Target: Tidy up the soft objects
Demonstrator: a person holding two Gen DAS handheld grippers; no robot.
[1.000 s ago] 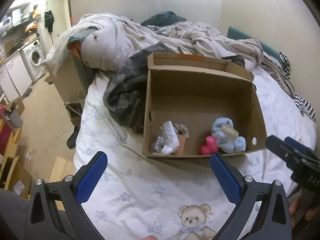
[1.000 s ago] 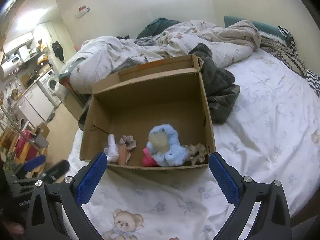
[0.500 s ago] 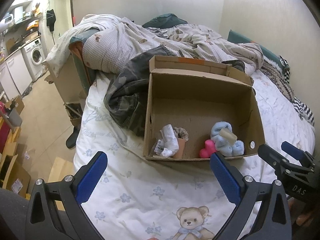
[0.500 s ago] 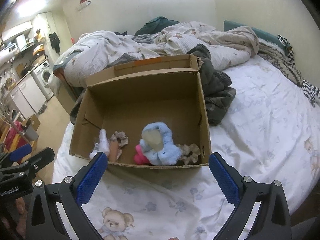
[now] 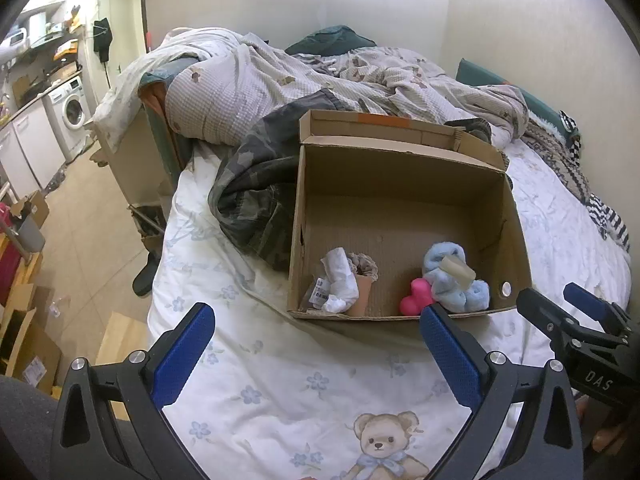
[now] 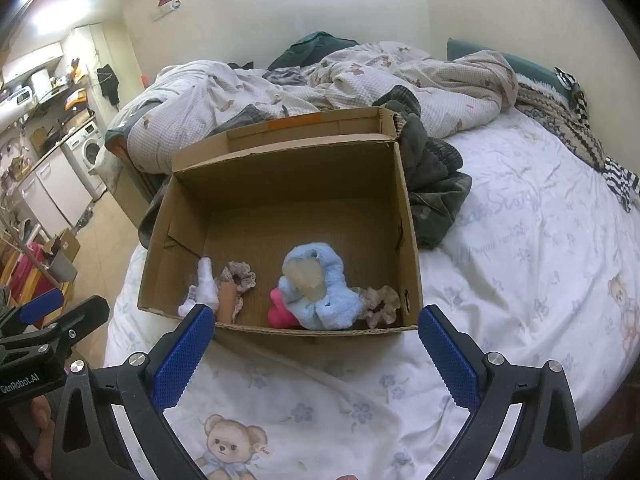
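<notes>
An open cardboard box (image 5: 400, 168) (image 6: 404, 216) sits on the bed. Along its near wall lie a white cloth (image 5: 340, 280) (image 6: 206, 280), a beige scrunchie (image 5: 364, 266) (image 6: 240, 276), a pink soft toy (image 5: 418, 300) (image 6: 280, 312), and a light blue fluffy item (image 5: 452, 276) (image 6: 320, 292). A second scrunchie (image 6: 380, 300) shows in the right wrist view. My left gripper (image 5: 316, 348) and my right gripper (image 6: 316, 348) are both open and empty, held over the sheet just short of the box.
A camouflage garment (image 5: 256, 200) (image 6: 432, 192) lies behind the box. A crumpled duvet (image 5: 280, 80) covers the far bed. A teddy bear print (image 5: 380, 444) marks the sheet. The bed edge drops to the floor (image 5: 80, 220) on the left, with boxes there.
Both grippers have drawn back and up from the box, so it looks smaller and farther. Both stay open. The items in the box have not moved.
</notes>
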